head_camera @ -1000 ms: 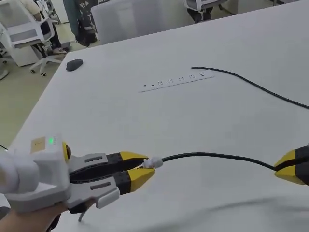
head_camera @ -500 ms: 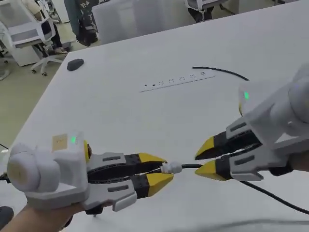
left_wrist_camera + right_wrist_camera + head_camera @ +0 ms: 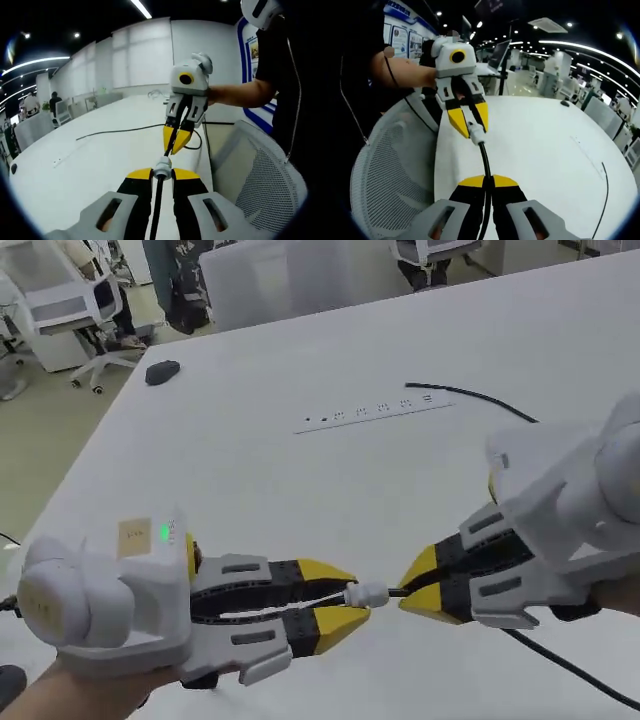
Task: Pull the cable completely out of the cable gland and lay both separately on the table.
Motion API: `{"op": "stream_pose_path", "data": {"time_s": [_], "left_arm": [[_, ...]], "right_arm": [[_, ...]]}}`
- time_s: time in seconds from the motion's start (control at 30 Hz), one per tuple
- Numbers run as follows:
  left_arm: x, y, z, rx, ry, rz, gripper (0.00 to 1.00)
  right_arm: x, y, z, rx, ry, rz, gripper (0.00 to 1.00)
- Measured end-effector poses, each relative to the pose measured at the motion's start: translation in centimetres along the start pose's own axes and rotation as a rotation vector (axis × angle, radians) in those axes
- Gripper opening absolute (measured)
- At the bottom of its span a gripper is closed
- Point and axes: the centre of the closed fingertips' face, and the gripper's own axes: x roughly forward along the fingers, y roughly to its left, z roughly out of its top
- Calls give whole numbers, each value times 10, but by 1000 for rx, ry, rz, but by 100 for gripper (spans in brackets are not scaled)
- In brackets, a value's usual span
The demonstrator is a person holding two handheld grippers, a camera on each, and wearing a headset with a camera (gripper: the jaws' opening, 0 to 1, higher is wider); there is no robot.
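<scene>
You are holding the white cable gland [image 3: 366,594] in the left gripper [image 3: 352,597], at about 6 o'clock in the head view, with the yellow-tipped jaws narrowed onto it from both sides. The right gripper [image 3: 412,588] is sitting just beside it at 3 o'clock of the gland, tips facing the left gripper's tips, and its jaws are pinching down on the black cable [image 3: 560,665] right where it is entering the gland. From there the cable is trailing away under the right gripper toward 4 o'clock across the white table [image 3: 250,480]. In the left gripper view the gland [image 3: 162,167] is poking out between the tips of the left gripper [image 3: 162,174], and the right gripper [image 3: 176,137] is pointing down at it from 12 o'clock. In the right gripper view the cable [image 3: 485,160] is running from the nearly closed right gripper [image 3: 485,181] up to the gland [image 3: 476,133], which the left gripper [image 3: 469,122] is clamping at 12 o'clock. Farther off, at 12 o'clock in the head view, a white power strip [image 3: 375,410] is lying with its own black lead [image 3: 480,397], and a dark mouse [image 3: 162,371] is resting at 10 o'clock.
</scene>
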Motion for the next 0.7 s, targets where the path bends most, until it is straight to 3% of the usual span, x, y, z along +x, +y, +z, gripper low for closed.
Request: {"op": "stream_pose_path", "data": {"time_s": [0.1, 0.2, 0.37, 0.47, 0.7], "left_arm": [[-7, 8, -3, 2, 1, 49, 14], [-14, 11, -6, -8, -11, 73, 14], [-28, 16, -14, -41, -17, 114, 14], [-33, 18, -16, -52, -21, 132, 14], [-34, 15, -20, -59, -4, 139, 14]], "right_arm": [[-14, -12, -23, 22, 36, -67, 0], [-26, -16, -36, 47, 15, -103, 0], [-40, -27, -73, 112, 62, -169, 0], [-41, -29, -82, 151, 48, -178, 0], [-29, -21, -91, 161, 68, -158, 0]]}}
